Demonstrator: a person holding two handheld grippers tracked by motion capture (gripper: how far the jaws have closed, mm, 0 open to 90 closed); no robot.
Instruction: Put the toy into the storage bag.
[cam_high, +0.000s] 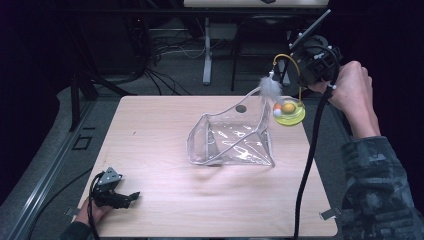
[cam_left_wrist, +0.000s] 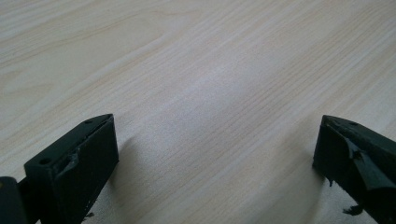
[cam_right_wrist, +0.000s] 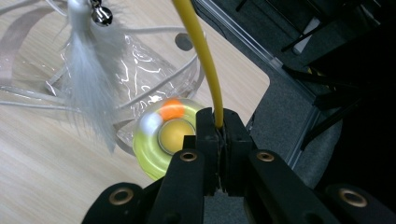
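Yellow wand (cam_right_wrist: 201, 60): pinched tight in my right gripper (cam_right_wrist: 223, 122) — above the table's (cam_high: 165, 200) far right edge, beside the clear pouch (cam_high: 231, 141).
Feather (cam_high: 270, 88): dangling over pouch.
Left gripper (cam_left_wrist: 215, 149): jaws wide — holding nothing.

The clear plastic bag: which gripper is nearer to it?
Right. The right gripper hangs just past the clear plastic bag's far right corner, clamping the yellow wire of a cat toy; the left gripper rests at the near left edge.
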